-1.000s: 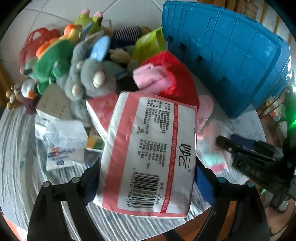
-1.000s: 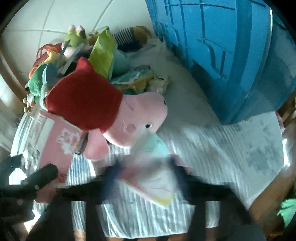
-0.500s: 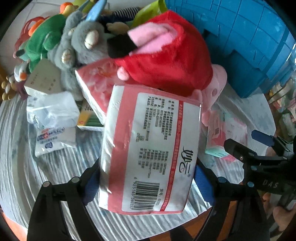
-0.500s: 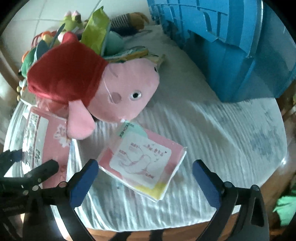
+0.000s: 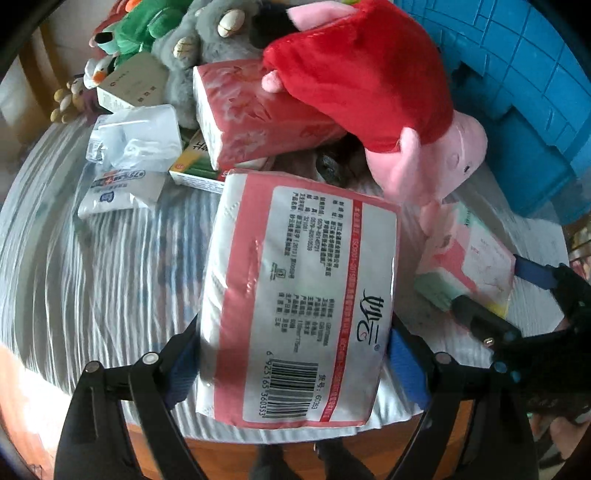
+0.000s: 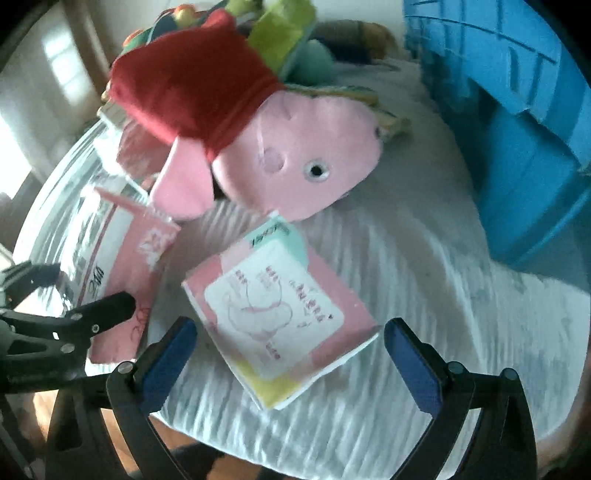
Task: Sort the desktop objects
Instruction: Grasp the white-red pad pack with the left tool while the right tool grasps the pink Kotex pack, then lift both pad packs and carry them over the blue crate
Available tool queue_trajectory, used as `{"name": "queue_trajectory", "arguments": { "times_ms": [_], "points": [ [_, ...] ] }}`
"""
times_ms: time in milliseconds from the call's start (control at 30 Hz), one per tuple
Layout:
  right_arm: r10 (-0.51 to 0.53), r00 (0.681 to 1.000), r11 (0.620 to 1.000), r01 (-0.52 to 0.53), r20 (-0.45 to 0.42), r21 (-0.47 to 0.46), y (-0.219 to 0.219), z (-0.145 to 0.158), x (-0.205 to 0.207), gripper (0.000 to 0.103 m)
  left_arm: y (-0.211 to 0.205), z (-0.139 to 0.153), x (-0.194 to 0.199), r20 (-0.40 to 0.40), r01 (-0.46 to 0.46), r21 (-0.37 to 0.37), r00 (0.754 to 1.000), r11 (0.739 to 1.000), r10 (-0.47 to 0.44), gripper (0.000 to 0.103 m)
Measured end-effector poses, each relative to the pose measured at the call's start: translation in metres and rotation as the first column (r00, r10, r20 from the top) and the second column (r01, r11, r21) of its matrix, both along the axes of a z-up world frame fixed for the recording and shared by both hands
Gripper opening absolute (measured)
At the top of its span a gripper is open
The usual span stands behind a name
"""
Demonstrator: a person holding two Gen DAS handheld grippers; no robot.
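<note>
My left gripper [image 5: 291, 332] is shut on a large white-and-pink tissue pack [image 5: 295, 295], its blue pads pressing both long sides, barcode end toward me. The pack hangs low over the striped cloth of the table [image 5: 110, 258]. My right gripper [image 6: 290, 328] stands wide open over a small pink sanitary-pad packet [image 6: 280, 306] that lies flat on the cloth, free of both pads. A pink pig plush in a red dress [image 6: 295, 158] lies just behind the packet. In the left wrist view the right gripper [image 5: 498, 291] shows at the right, and the packet [image 5: 472, 254] sits under it.
A blue plastic crate [image 5: 535, 92] stands at the back right. Behind the held pack lie a second pink tissue pack [image 5: 251, 118], a clear plastic pack [image 5: 136, 136], a white wipes pack [image 5: 118, 188], a green-yellow box [image 5: 195, 170] and several plush toys [image 5: 207, 33]. The table's wooden edge runs along the front.
The right gripper has opened and let go of the pink packet, which now lies on the cloth. Both grippers have come lower, the left one still carrying the tissue pack.
</note>
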State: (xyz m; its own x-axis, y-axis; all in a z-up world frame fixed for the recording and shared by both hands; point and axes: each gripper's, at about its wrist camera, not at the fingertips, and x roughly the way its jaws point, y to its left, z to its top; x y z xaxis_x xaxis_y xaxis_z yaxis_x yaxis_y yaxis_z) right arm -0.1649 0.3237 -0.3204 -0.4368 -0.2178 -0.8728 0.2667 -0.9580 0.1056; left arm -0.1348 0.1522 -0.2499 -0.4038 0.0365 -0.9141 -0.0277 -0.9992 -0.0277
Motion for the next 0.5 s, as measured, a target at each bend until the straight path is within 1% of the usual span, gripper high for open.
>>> {"name": "queue_trajectory", "arguments": {
  "times_ms": [67, 167, 267, 300, 333, 400, 500],
  "points": [
    [-0.004, 1.000, 1.000, 0.004, 0.006, -0.011, 0.004, -0.006, 0.000, 0.103, 0.003, -0.001, 0.000, -0.005, -0.004, -0.007, 1.000, 1.000, 0.004, 0.089],
    [0.002, 1.000, 1.000, -0.002, -0.011, -0.018, 0.006, -0.013, -0.001, 0.103, 0.006, -0.008, -0.001, -0.012, -0.019, -0.021, 1.000, 1.000, 0.019, 0.089],
    [0.025, 0.999, 0.998, -0.027, -0.035, -0.051, 0.004, -0.009, 0.011, 0.103, 0.001, -0.007, 0.004, -0.050, -0.034, -0.013, 0.998, 0.999, 0.034, 0.089],
    [0.031, 0.999, 0.997, -0.032, -0.026, -0.064, 0.003, -0.010, 0.010, 0.099, 0.004, -0.009, 0.004, -0.059, -0.035, -0.013, 0.998, 0.999, 0.034, 0.089],
    [0.026, 0.999, 0.998, -0.027, -0.024, -0.063, 0.003, -0.010, 0.011, 0.090, 0.003, -0.009, 0.005, -0.063, -0.032, -0.013, 0.998, 0.999, 0.031, 0.087],
    [0.013, 0.999, 0.998, -0.015, -0.030, -0.060, 0.000, -0.005, 0.012, 0.085, 0.004, -0.003, 0.011, -0.068, -0.014, -0.007, 0.998, 1.000, 0.014, 0.086],
    [-0.001, 1.000, 0.997, -0.001, -0.025, -0.079, -0.002, 0.004, 0.006, 0.084, 0.006, 0.018, 0.012, -0.089, 0.001, 0.000, 0.996, 1.000, -0.001, 0.086]
  ]
}}
